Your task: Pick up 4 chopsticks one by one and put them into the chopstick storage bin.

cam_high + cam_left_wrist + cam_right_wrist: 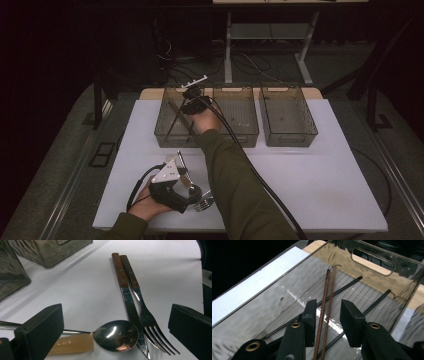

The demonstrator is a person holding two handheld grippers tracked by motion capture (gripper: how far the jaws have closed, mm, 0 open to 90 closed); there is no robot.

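In the right gripper view, my right gripper (328, 306) hangs inside a clear plastic bin (372, 263). Two thin brown chopsticks (325, 295) lie on the bin floor between its jaws, with a gap on each side, so it is open. Black chopsticks (352, 283) lie crossed beneath them. The high view shows this gripper (192, 102) over the left bin (165, 135). My left gripper (112, 312) stands wide open near the table's front edge. Between its jaws, untouched, lie a spoon (116, 336), a wood-handled knife (125, 282) and a fork (147, 322).
Two more clear bins stand at the back, the middle one (240, 125) and the right one (290, 120). A tan strip with letters (72, 343) lies by the spoon. The white table top (310, 175) stretches right of my right sleeve. Cables trail from both grippers.
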